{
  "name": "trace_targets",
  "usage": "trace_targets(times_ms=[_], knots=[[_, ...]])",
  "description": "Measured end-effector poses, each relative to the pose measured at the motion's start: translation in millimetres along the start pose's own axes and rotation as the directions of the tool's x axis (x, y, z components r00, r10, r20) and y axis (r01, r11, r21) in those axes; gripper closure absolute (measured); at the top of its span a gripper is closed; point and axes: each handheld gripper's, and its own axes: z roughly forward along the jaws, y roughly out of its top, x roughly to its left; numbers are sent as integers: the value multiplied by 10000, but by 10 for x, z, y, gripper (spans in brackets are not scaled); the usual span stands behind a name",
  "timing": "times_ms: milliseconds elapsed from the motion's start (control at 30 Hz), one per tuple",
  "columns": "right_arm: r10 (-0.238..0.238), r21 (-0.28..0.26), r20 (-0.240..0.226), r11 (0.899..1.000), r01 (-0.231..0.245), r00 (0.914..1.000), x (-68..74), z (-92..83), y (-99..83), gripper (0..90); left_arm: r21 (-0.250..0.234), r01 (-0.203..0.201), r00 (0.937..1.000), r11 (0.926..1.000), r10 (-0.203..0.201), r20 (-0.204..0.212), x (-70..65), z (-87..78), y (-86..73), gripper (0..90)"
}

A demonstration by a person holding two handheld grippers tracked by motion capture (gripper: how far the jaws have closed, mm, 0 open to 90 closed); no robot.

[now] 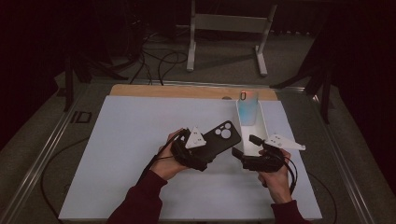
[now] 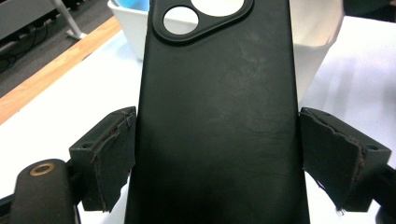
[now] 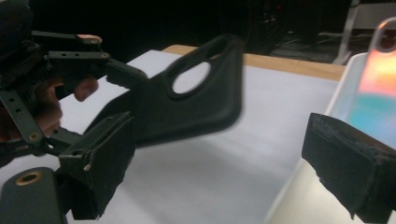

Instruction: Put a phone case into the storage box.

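You had the black phone case (image 1: pixel 219 136) clamped across its width at the lower end, its matte back facing up and the camera cutout with round holes at the far end. It sat tilted above the white counter (image 1: pixel 140 140), just beside the white bin (image 1: pixel 261 128).

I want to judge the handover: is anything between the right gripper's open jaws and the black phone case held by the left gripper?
Nothing visible. The black rubbery phone case, clamped in the left gripper, hangs over bare white tabletop ahead of the right gripper. The white tray with the iridescent phone lies off to that gripper's side.
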Motion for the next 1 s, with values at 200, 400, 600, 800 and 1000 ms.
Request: trace_targets(times_ms=[200,400,600,800,1000], knots=[[99,176,-299,9998,-94,9995,51,54,41,131,-411,-249,9997,9988,252,65,-92,18,64,151],[193,310,-822,9994,-168,9964,87,82,46,255,-605,-413,9989,9973,424,176,-164,69,114,151],[784,442,-1092,9963,-739,9909,78,78,35,477,-482,-570,9982,9972,579,168,-202,110,122,150],[600,428,-1584,9976,-539,9856,172,99,55,746,-367,-578,9982,9977,584,139,-215,142,117,151],[437,352,-1206,9986,-397,9917,227,111,24,863,-894,-381,9992,9953,369,-142,-203,127,87,331]])
